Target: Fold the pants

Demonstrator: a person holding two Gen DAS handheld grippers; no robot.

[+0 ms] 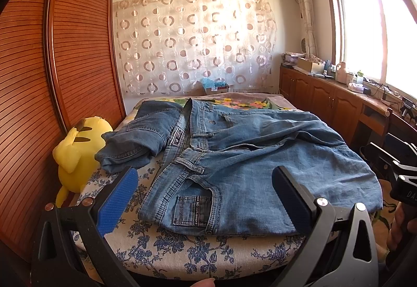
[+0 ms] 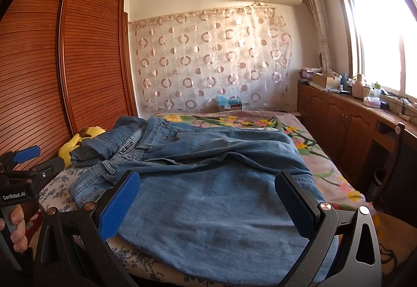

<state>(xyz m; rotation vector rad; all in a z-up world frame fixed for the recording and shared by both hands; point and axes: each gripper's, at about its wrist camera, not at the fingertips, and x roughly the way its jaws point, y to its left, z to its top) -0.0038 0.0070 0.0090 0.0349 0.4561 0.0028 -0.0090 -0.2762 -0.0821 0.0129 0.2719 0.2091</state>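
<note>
**Jeans laid out, no grasp taken yet**

One pair of jeans (image 1: 234, 156) is spread across the bed (image 1: 182, 253), a second, bunched pair (image 1: 140, 136) beside a yellow plush (image 1: 78, 154). Both grippers, left gripper (image 1: 206, 198) and right gripper (image 2: 208, 206), are held spread above the denim, gripping nothing. A fabric edge is judged to need pinching next.

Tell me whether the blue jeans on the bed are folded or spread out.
Partly folded: the blue denim jeans lie doubled over, waistband showing, legs bunched, on the floral bed sheet.
</note>
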